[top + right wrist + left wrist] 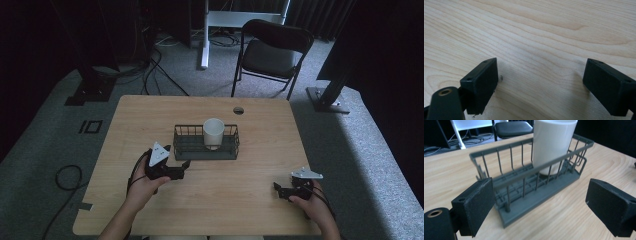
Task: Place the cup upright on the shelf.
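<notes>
A dark grey wire basket [206,148] stands near the middle of the wooden table [250,185], with a white cup [213,133] upright inside it toward its right end. My left gripper [182,167] hovers just in front of the basket's left end, jaws open and empty. In the left gripper view the basket [524,187] and the cup [552,143] lie ahead, beyond the open pads [477,202]. My right gripper [281,191] rests low over the table near the front right, open, with bare wood between its pads [482,82].
A black folding chair [272,52] stands behind the table on the grey carpet. A round cable hole [238,110] sits near the table's far edge. Cables lie on the floor at the left, and dark stand legs flank the table.
</notes>
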